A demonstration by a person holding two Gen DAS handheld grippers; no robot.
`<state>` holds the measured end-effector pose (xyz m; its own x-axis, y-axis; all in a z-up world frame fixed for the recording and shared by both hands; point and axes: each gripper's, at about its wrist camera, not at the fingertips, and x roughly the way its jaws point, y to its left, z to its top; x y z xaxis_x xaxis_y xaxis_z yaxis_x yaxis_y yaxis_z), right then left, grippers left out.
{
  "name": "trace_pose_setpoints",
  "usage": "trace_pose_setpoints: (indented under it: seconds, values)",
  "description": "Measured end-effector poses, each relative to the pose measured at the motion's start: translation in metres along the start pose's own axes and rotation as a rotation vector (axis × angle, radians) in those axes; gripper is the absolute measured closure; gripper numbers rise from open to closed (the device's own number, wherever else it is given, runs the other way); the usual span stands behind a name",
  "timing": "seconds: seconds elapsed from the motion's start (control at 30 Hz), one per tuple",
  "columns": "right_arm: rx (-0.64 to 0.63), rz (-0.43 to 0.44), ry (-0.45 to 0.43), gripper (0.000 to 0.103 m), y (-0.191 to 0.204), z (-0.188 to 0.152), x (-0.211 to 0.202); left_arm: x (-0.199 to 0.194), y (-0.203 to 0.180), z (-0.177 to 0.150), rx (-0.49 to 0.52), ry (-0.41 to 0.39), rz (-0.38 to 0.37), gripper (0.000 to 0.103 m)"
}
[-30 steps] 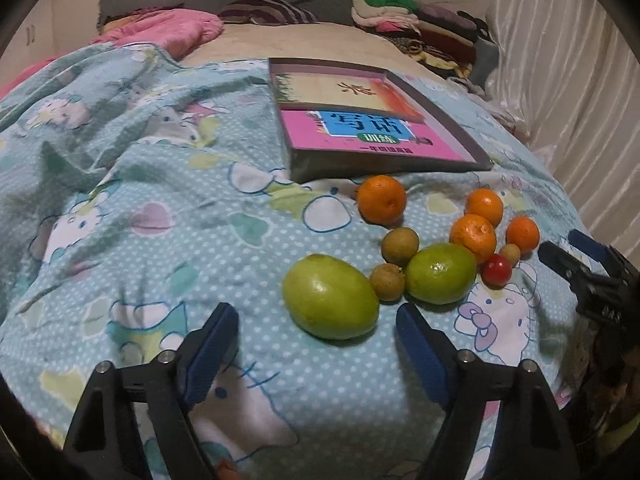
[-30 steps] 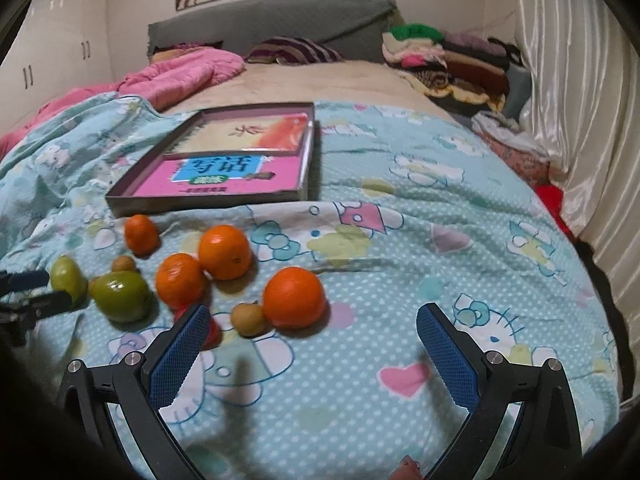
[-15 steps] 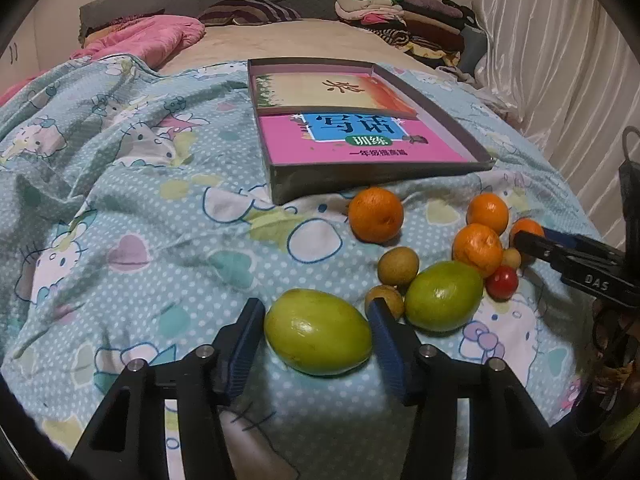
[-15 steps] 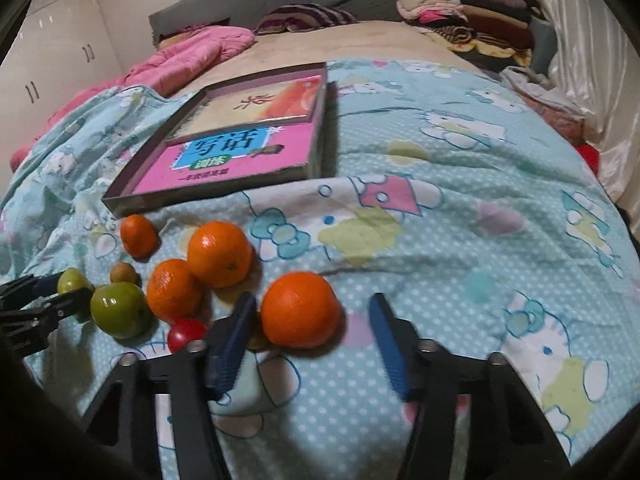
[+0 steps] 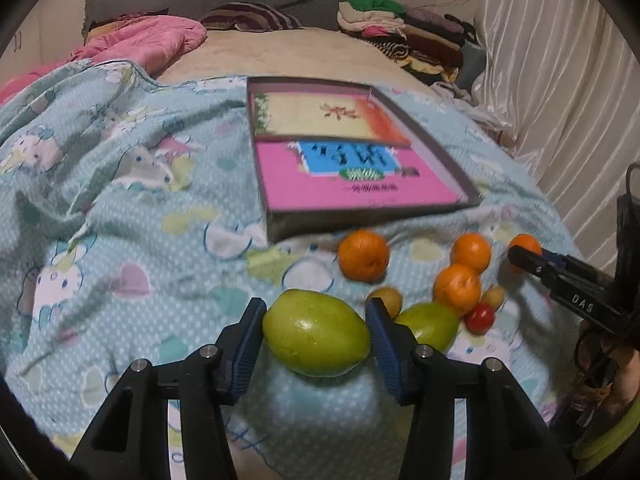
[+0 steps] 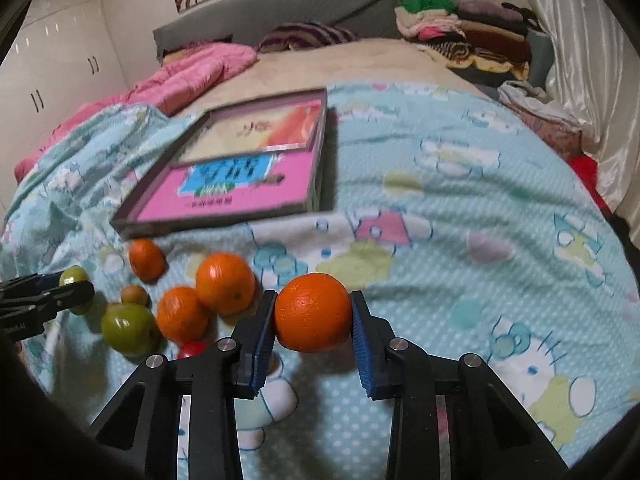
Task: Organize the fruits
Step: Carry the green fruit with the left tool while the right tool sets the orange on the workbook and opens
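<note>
My left gripper [image 5: 316,318] is shut on a large green fruit [image 5: 316,334] and holds it just above the blue blanket. My right gripper [image 6: 313,312] is shut on an orange [image 6: 313,312], slightly raised. Left on the blanket are a second green fruit [image 5: 430,326], three oranges [image 5: 363,255] [image 5: 457,288] [image 5: 471,251], small brown fruits [image 5: 387,300] and a red one [image 5: 479,319]. A shallow box [image 5: 348,160] with pink and yellow books inside lies behind the fruits.
The bed's patterned blanket [image 5: 120,208] is rumpled on the left. A pink quilt [image 5: 148,44] and folded clothes [image 5: 404,36] lie at the far end. White curtains [image 5: 560,100] hang along the right side.
Both grippers moved forward and closed: the left on the large green fruit, the right on the nearest orange. Both fruits now sit between the pads, slightly lifted.
</note>
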<state>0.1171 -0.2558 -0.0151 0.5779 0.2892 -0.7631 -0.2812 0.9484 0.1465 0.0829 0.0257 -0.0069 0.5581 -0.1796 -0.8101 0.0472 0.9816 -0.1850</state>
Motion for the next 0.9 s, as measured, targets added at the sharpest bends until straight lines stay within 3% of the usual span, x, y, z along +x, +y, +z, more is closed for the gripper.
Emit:
trace_pose_setpoints:
  seconds: [0.47,0.9]
  values:
    - [-0.053,0.023,-0.077,0.067,0.014,0.048,0.001,0.023,-0.003,0.068,0.014,-0.021,0.006,0.051]
    - [-0.095,0.026,-0.041,0.067,0.02,0.081,0.038,0.061,-0.012,0.089,0.028,-0.002,-0.021,0.051]
